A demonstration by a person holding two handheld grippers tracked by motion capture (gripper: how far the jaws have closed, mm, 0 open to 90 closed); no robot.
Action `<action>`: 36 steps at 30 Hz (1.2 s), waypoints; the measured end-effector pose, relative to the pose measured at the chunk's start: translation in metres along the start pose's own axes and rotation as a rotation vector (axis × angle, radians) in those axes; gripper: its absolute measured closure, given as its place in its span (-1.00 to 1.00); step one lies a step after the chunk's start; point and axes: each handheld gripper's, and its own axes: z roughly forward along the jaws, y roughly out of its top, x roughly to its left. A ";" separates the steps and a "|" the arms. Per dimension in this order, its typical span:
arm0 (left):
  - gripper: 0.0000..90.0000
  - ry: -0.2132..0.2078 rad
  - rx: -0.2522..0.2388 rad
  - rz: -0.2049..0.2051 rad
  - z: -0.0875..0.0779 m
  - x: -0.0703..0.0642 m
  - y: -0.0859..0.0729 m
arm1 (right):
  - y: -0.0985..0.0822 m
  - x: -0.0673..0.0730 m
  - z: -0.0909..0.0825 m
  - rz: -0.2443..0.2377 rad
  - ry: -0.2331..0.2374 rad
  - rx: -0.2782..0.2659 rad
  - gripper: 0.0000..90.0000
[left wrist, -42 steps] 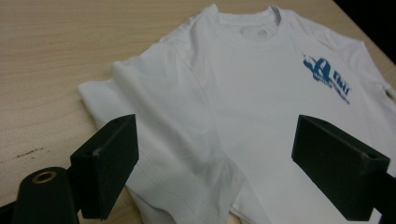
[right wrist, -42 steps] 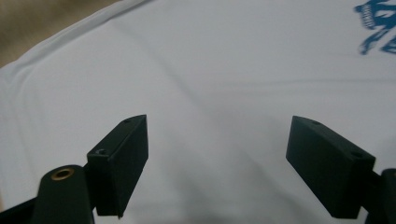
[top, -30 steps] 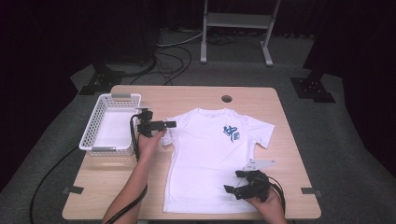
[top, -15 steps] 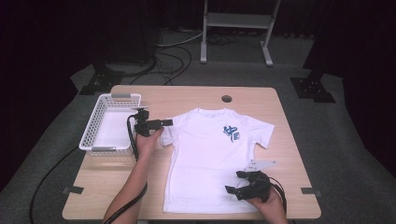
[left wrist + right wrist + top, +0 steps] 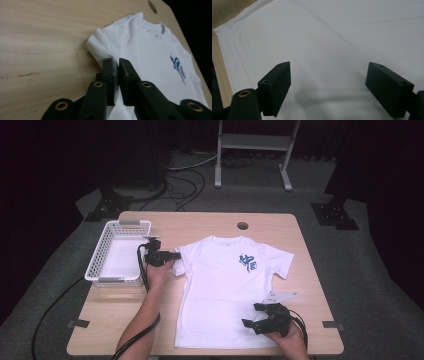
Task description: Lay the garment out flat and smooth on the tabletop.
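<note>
Evidently the work in hand was folding the white T-shirt (image 5: 227,290), which lay flat and face up on the wooden table (image 5: 210,222), collar toward the far edge and blue print (image 5: 247,262) on its chest. The left gripper (image 5: 172,255) had just been closing, and in the left gripper view its jaws stood pressed together on the hem of the near sleeve (image 5: 100,48), a fold of white cloth pinched between them. Ahead of that claw the sleeve bunched slightly, and the shirt's body spread away beyond it; behind and to its outer side sat the white basket (image 5: 120,251), apart from the shirt.

The right gripper (image 5: 255,322) hovered over the lower part of the shirt with its jaws wide apart, plain cloth beneath and between them and the bottom hem (image 5: 230,50) off to one side of the claw; nothing was gripped there.

To do this step well, the pinch on the sleeve probably needed to catch both layers of the hem, since a grip on a single layer could let the sleeve peel open when lifted. The sleeve then likely wanted carrying low across toward the print, so the body would not drag. The open claw seemed best used to steady the cloth or take the hem corner on the same side, keeping the fold line straight.
</note>
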 end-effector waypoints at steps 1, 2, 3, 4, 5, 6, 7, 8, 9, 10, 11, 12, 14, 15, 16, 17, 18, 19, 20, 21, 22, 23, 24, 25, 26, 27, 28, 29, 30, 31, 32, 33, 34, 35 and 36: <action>0.92 -0.011 -0.008 0.010 0.000 -0.002 0.001 | 0.000 0.000 0.000 0.002 0.001 0.000 -0.56; 0.93 -0.012 -0.008 0.019 0.000 -0.005 0.002 | -0.001 -0.001 -0.001 0.005 0.002 -0.002 -0.56; 0.94 -0.031 -0.009 0.025 0.001 -0.007 0.002 | -0.001 -0.002 -0.001 0.007 0.004 -0.004 -0.57; 0.94 -0.060 -0.010 0.031 0.002 -0.010 0.003 | -0.001 -0.002 -0.001 0.011 0.004 -0.007 -0.57; 0.94 -0.084 -0.003 0.044 0.004 -0.016 0.002 | -0.001 -0.003 -0.002 0.015 0.004 -0.006 -0.57; 0.94 -0.125 0.019 0.066 0.007 -0.022 0.002 | -0.001 -0.003 -0.002 0.015 0.003 -0.007 -0.57; 0.94 -0.199 0.071 0.084 0.013 -0.030 0.000 | -0.002 -0.003 -0.002 0.016 0.002 -0.008 -0.57; 0.93 -0.228 0.121 0.125 0.018 -0.041 -0.001 | -0.002 -0.004 -0.002 0.021 0.003 -0.010 -0.57; 0.90 -0.221 0.141 0.185 0.021 -0.052 -0.003 | -0.002 -0.004 -0.002 0.021 0.004 -0.012 -0.57; 0.81 -0.224 0.134 0.214 0.021 -0.059 -0.002 | -0.002 -0.004 -0.002 0.020 0.003 -0.014 -0.57; 0.72 -0.233 0.113 0.202 0.020 -0.062 0.001 | -0.002 -0.005 -0.002 0.021 0.003 -0.015 -0.57; 0.63 -0.229 0.100 0.196 0.018 -0.062 0.004 | -0.002 -0.004 -0.002 0.022 0.002 -0.016 -0.57; 0.52 -0.214 0.066 0.170 0.015 -0.059 0.010 | -0.002 -0.004 -0.002 0.023 -0.001 -0.015 -0.57; 0.50 -0.207 0.061 0.151 0.015 -0.057 0.011 | -0.002 -0.004 -0.002 0.020 -0.002 -0.015 -0.58; 0.45 -0.190 0.069 0.148 0.016 -0.055 0.011 | -0.002 -0.003 -0.002 0.019 -0.004 -0.014 -0.58; 0.41 -0.176 0.081 0.149 0.017 -0.054 0.011 | -0.002 -0.003 -0.002 0.016 -0.005 -0.013 -0.58; 0.37 -0.166 0.100 0.157 0.020 -0.053 0.010 | -0.002 -0.003 -0.002 0.017 -0.004 -0.012 -0.58; 0.34 -0.152 0.114 0.171 0.022 -0.054 0.008 | -0.002 -0.003 -0.002 0.016 -0.002 -0.011 -0.58; 0.30 -0.141 0.133 0.187 0.026 -0.056 0.006 | -0.001 -0.003 -0.001 0.015 -0.001 -0.012 -0.58; 0.25 -0.129 0.151 0.203 0.030 -0.058 0.005 | -0.001 -0.003 -0.001 0.015 -0.001 -0.013 -0.58; 0.23 -0.115 0.168 0.228 0.034 -0.061 0.003 | -0.001 -0.003 -0.001 0.015 -0.001 -0.013 -0.58; 0.21 -0.101 0.184 0.249 0.038 -0.064 0.002 | -0.001 -0.003 -0.001 0.015 -0.002 -0.013 -0.58; 0.20 -0.087 0.197 0.268 0.042 -0.067 0.002 | -0.002 -0.003 -0.001 0.015 -0.002 -0.013 -0.58; 0.17 -0.068 0.205 0.288 0.045 -0.070 0.002 | -0.002 -0.003 -0.001 0.016 -0.001 -0.013 -0.59; 0.16 -0.051 0.210 0.306 0.049 -0.072 0.003 | -0.002 -0.003 -0.001 0.015 -0.002 -0.012 -0.59; 0.16 -0.038 0.215 0.319 0.052 -0.074 0.004 | -0.001 -0.002 -0.001 0.013 -0.003 -0.011 -0.59; 0.15 -0.024 0.222 0.326 0.055 -0.076 0.004 | -0.001 -0.002 -0.001 0.010 -0.002 -0.011 -0.59; 0.14 -0.014 0.231 0.336 0.058 -0.078 0.006 | -0.001 -0.002 -0.001 0.011 -0.002 -0.011 -0.59; 0.15 -0.006 0.241 0.343 0.061 -0.079 0.007 | -0.002 -0.003 -0.001 0.012 0.000 -0.012 -0.59; 0.16 0.001 0.246 0.350 0.063 -0.081 0.008 | -0.002 -0.003 -0.001 0.012 0.002 -0.014 -0.59; 0.19 0.004 0.254 0.360 0.065 -0.082 0.009 | -0.002 -0.003 -0.001 0.013 0.004 -0.015 -0.59; 0.25 0.004 0.261 0.372 0.067 -0.084 0.009 | -0.002 -0.003 -0.001 0.014 0.004 -0.017 -0.59; 0.29 0.008 0.273 0.383 0.069 -0.087 0.009 | -0.002 -0.003 -0.001 0.014 0.003 -0.019 -0.59; 0.34 0.014 0.285 0.397 0.071 -0.089 0.009 | -0.002 -0.003 -0.001 0.013 0.003 -0.020 -0.59; 0.39 0.018 0.293 0.408 0.072 -0.090 0.009 | -0.002 -0.003 -0.001 0.012 0.003 -0.019 -0.60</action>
